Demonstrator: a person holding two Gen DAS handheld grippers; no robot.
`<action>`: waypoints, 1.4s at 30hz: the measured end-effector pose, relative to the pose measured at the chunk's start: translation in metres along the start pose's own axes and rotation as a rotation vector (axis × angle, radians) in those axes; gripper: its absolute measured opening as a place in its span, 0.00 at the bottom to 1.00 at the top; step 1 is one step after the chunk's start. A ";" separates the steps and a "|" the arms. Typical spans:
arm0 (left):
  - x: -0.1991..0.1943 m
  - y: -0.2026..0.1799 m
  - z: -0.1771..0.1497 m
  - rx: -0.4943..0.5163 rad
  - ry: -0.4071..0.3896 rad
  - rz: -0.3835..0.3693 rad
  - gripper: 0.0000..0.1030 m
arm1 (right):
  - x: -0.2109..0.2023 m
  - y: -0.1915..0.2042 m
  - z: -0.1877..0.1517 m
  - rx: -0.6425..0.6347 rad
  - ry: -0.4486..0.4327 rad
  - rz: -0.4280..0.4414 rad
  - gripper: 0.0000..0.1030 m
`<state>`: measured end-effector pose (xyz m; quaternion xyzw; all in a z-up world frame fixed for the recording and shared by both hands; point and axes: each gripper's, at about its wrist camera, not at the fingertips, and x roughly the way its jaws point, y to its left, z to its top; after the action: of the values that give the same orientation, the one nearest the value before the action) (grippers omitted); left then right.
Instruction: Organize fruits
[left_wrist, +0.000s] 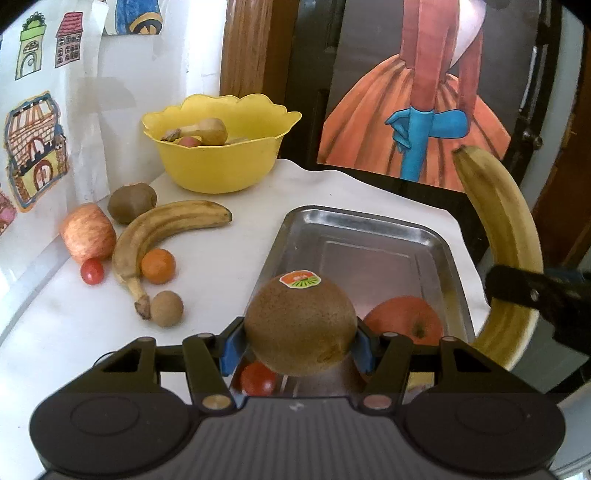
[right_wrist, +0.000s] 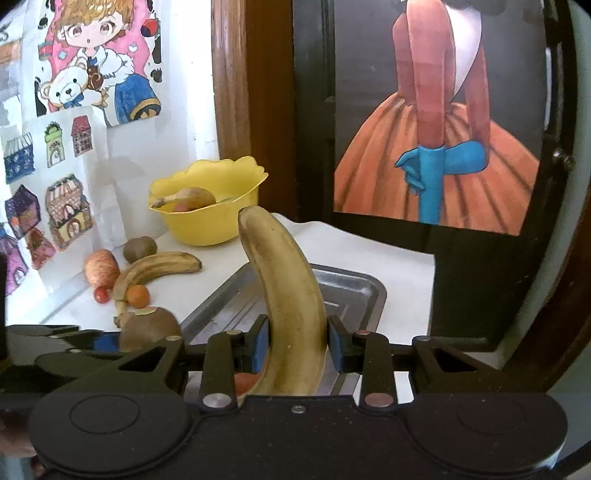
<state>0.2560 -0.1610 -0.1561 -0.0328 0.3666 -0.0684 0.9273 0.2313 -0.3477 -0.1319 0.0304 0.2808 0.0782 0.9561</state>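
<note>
My left gripper (left_wrist: 297, 341) is shut on a brown kiwi (left_wrist: 300, 325) with a sticker, held above the near end of a steel tray (left_wrist: 354, 225). An orange-red apple (left_wrist: 404, 319) and a small tomato (left_wrist: 258, 378) lie in the tray. My right gripper (right_wrist: 297, 345) is shut on a yellow banana (right_wrist: 286, 295), held upright over the tray (right_wrist: 351, 286); this banana also shows in the left wrist view (left_wrist: 506, 240). On the white table lie a second banana (left_wrist: 159, 229), an apple (left_wrist: 86, 232), another kiwi (left_wrist: 131, 203), a small orange (left_wrist: 158, 266), a cherry tomato (left_wrist: 91, 272) and a tan round fruit (left_wrist: 167, 308).
A yellow bowl (left_wrist: 218, 162) holding some fruit stands at the back of the table by the wall. Drawings hang on the wall at left. A dark framed painting (left_wrist: 417, 92) stands behind the tray. The table edge runs just right of the tray.
</note>
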 end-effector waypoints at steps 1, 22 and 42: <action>0.003 -0.001 0.002 -0.005 0.001 0.009 0.61 | 0.001 -0.003 0.000 0.010 0.006 0.009 0.34; 0.053 -0.009 0.021 -0.025 0.070 0.027 0.61 | 0.061 -0.047 -0.017 0.245 0.206 0.071 0.34; 0.037 -0.007 0.022 -0.019 0.027 0.003 0.78 | 0.041 -0.033 -0.018 0.189 0.145 0.019 0.61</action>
<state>0.2974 -0.1733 -0.1644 -0.0399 0.3798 -0.0638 0.9220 0.2601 -0.3730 -0.1726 0.1176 0.3550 0.0626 0.9253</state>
